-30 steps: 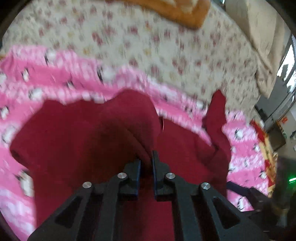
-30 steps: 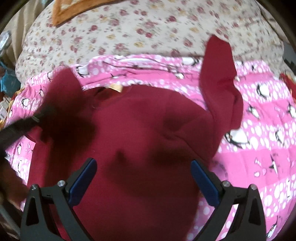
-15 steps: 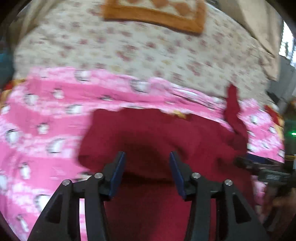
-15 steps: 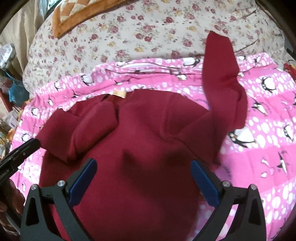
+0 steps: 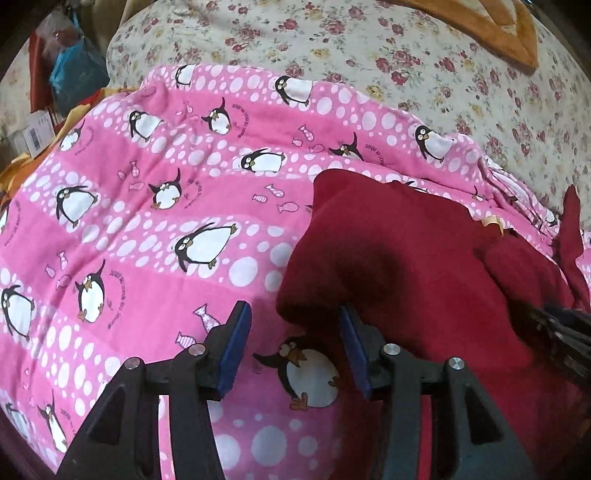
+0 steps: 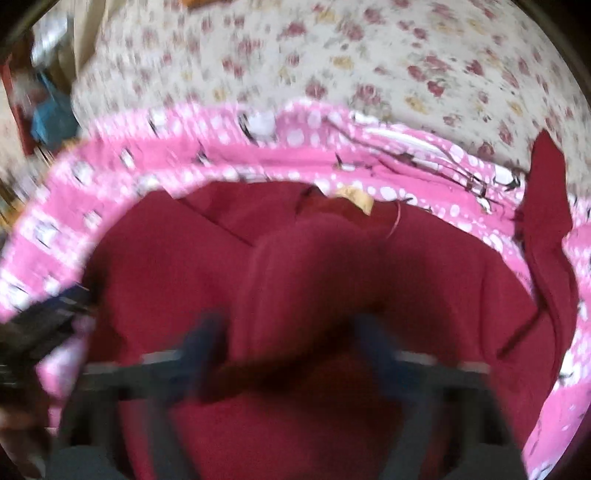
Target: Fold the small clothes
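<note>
A small dark red sweater (image 5: pixel 413 266) lies on a pink penguin blanket (image 5: pixel 155 206). Its left sleeve is folded in over the body; the right sleeve (image 6: pixel 546 206) sticks out toward the floral sheet. My left gripper (image 5: pixel 291 343) is open and empty at the sweater's left folded edge, above the blanket. My right gripper (image 6: pixel 288 350) is blurred, its jaws open, low over the middle of the sweater (image 6: pixel 314 295). It also shows at the right edge of the left wrist view (image 5: pixel 561 328). A tan neck label (image 6: pixel 354 197) shows at the collar.
A floral sheet (image 5: pixel 369 55) covers the bed beyond the blanket. An orange-edged cushion (image 5: pixel 491 29) lies at the far right. Bags and boxes (image 5: pixel 70 74) stand off the bed at the far left.
My left gripper let go of the left sleeve, leaving it folded over the body, and drew back to the left. My right gripper moved in over the sweater's middle.
</note>
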Motion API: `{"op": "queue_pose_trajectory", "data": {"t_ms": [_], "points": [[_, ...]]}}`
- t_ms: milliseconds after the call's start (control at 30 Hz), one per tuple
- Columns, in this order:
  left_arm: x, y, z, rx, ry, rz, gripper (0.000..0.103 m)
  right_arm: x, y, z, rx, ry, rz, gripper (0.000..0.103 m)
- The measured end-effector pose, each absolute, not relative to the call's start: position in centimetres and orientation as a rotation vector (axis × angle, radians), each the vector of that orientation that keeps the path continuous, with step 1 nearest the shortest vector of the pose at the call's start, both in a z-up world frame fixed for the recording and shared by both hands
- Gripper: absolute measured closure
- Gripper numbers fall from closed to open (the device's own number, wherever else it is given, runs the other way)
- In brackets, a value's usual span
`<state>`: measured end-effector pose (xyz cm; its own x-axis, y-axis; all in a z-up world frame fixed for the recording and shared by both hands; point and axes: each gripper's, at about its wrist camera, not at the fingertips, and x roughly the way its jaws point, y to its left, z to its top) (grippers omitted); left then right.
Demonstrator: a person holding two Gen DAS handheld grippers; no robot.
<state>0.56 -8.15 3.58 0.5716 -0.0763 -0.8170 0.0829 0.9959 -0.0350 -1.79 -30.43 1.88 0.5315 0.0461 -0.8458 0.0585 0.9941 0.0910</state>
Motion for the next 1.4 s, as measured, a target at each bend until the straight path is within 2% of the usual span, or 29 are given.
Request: {"op": "queue_pose_trajectory", "data": {"t_ms": [100, 233, 300, 333, 367, 400, 500, 667, 700, 733, 767, 867, 967, 1067, 1267, 1400], "points": [[0.3, -7.9, 3.7, -0.016, 0.967, -0.117, 0.075, -2.9, -32.7, 2.5, 0.208, 0.982, 0.033, 0.084], [-0.1, -8.1, 4.1, -0.029, 0.978, -0.13, 0.075, -6.5, -36.1, 5.5, 0.258, 0.866, 0.014, 0.085], [-0.4, -8.3, 4.1, -0.014, 0.982, -0.132, 0.075, -8.5, -37.2, 5.8, 0.198, 0.823, -0.062, 0.084], [-0.6, -8.3, 3.9, -0.015, 0.991, -0.135, 0.075, -9.0, -37.9, 5.2, 0.193, 0.842, -0.085, 0.077], [-0.7, -8.3, 3.9, -0.02, 0.995, -0.134, 0.075, -9.3, -39.0, 4.1, 0.226, 0.892, -0.087, 0.065], [-0.8, -8.2, 3.9, -0.024, 0.995, -0.134, 0.075, -9.3, -39.9, 3.2, 0.271, 0.94, -0.086, 0.061], [-1.2, -7.9, 4.6, -0.043, 0.966, -0.131, 0.075, -10.3, -43.5, 2.3, 0.486, 0.941, -0.044, 0.06], [-1.3, -7.6, 6.1, -0.089, 0.893, -0.14, 0.075, -9.4, -43.4, 3.5, 0.438, 0.899, -0.054, 0.06], [-1.2, -7.6, 6.3, -0.096, 0.883, -0.142, 0.075, -9.3, -43.0, 3.9, 0.393, 0.885, -0.071, 0.064], [-1.1, -7.7, 6.4, -0.101, 0.875, -0.148, 0.075, -9.2, -42.9, 4.3, 0.366, 0.87, -0.082, 0.076], [-1.0, -8.0, 6.4, -0.096, 0.875, -0.154, 0.075, -9.3, -42.6, 4.9, 0.332, 0.838, -0.089, 0.079], [-0.3, -9.2, 5.1, -0.033, 0.921, -0.15, 0.075, -9.6, -42.6, 6.0, 0.259, 0.776, -0.094, 0.078], [0.1, -10.1, 3.6, 0.009, 0.976, -0.135, 0.075, -8.8, -43.8, 3.6, 0.205, 0.952, -0.176, 0.068], [-0.2, -10.3, 3.6, 0.028, 0.967, -0.129, 0.075, -11.0, -46.3, 3.5, 0.344, 0.96, -0.189, 0.064], [-0.6, -10.1, 4.1, 0.0, 0.948, -0.132, 0.075, -13.6, -48.4, 7.1, 0.379, 0.866, -0.255, 0.064], [-1.4, -11.0, 4.8, 0.012, 0.915, -0.166, 0.075, -11.1, -46.3, 6.1, 0.345, 0.886, -0.151, 0.064]]}}
